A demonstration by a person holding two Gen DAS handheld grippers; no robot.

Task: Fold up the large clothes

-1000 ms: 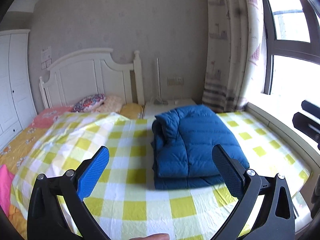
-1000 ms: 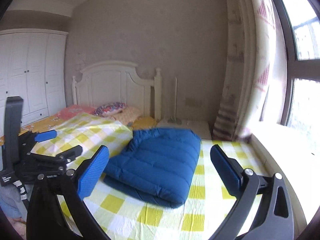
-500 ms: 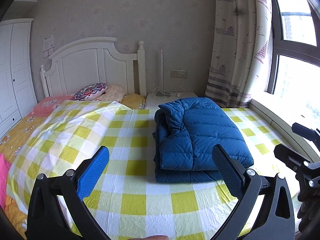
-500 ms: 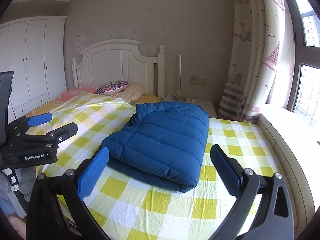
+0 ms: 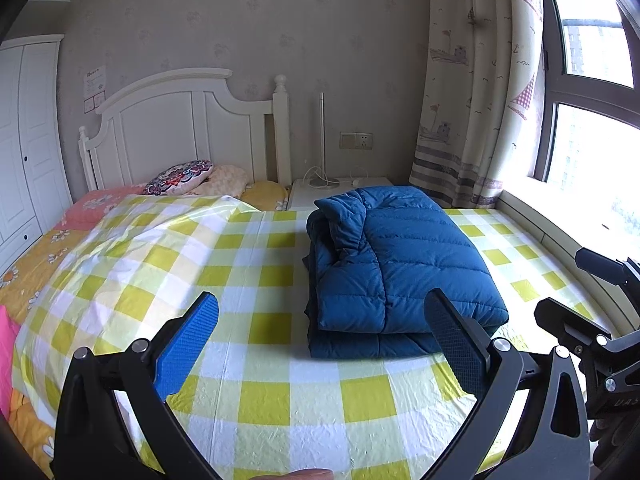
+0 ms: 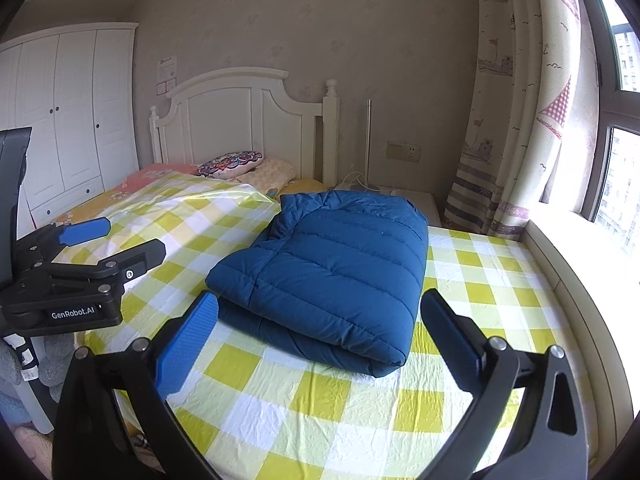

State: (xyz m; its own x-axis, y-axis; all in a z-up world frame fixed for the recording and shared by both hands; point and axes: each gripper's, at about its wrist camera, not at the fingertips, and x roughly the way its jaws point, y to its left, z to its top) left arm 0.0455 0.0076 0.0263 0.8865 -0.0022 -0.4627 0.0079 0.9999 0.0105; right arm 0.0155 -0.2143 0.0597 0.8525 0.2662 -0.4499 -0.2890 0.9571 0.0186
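Left wrist: 1 folded jacket [image 5: 400, 264], 2 gaping grippers [image 5: 320, 340].

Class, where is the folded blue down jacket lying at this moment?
In both wrist views the blue down jacket lies folded on the yellow checked sheet, right of the bed's middle, toward the window, in front of the white nightstand.

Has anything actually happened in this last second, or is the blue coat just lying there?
Only the views shifted: both tools tipped slightly, so the room sits differently in each picture. The left tool and right tool stayed open and empty, taking hold of nothing. The folded blue quilted down jacket stayed put on the yellow-and-white checked sheet.
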